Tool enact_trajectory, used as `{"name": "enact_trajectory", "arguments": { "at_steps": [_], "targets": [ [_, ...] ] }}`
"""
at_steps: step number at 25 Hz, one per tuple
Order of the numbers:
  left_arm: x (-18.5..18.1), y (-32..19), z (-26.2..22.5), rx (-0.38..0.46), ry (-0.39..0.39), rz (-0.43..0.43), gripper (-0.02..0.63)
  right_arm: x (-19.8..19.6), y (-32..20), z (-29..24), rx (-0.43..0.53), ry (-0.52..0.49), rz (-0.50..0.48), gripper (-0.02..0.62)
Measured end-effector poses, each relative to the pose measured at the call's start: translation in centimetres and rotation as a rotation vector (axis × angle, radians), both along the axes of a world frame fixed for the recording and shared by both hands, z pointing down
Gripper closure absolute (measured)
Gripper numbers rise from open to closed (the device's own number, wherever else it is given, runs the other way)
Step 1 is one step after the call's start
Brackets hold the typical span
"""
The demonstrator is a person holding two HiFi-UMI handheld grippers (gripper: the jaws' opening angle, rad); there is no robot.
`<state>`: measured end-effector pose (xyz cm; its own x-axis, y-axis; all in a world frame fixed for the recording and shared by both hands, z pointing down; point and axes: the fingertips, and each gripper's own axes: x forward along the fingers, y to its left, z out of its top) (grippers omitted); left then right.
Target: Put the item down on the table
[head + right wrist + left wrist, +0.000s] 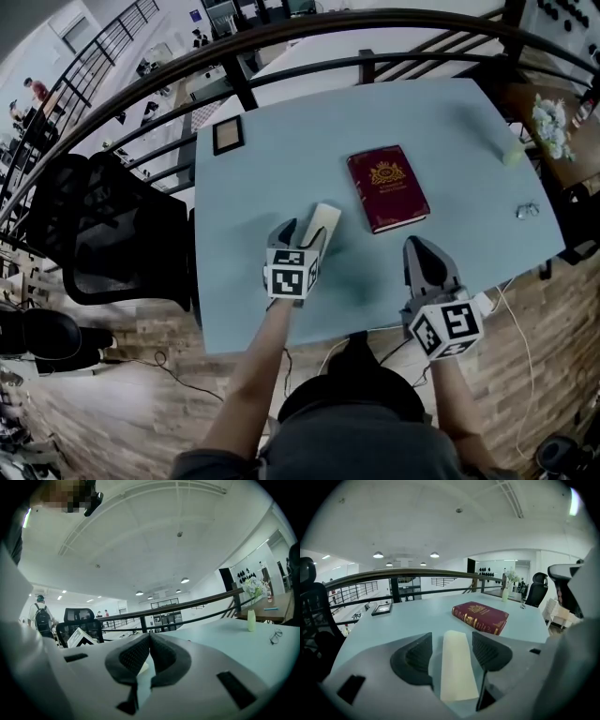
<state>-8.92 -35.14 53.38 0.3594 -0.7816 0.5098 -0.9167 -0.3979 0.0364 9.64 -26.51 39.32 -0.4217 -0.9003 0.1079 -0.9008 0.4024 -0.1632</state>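
red book (pixel 387 187) mid-table, open tabletop (pixel 281 178) leftward

Cream slab (pixel 454 667) lying flat on the blue table (pixel 417 616), lengthwise between my left gripper (pixel 452 638) jaws, not pinched.

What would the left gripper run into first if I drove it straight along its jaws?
The cream block, which sits between the left gripper's open jaws, apparently resting on the table. Past it the line probably dips into the table short of the red book, though depth is unclear.
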Motion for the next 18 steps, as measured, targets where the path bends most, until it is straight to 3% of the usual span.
{"name": "enact_trajectory", "arguments": {
  "at_steps": [7, 18],
  "targets": [
    [-2.4, 1.4, -4.2, 0.129, 0.046, -0.068, 0.457, -0.9, -0.1, -0.3, 0.01, 0.001, -0.017, 0.592],
    [-4.9, 4.2, -8.7, 0.239, 0.099, -0.112, 0.536, -2.1, 0.2, -0.9, 0.021, 0.007, -0.039, 0.592]
  ]
}}
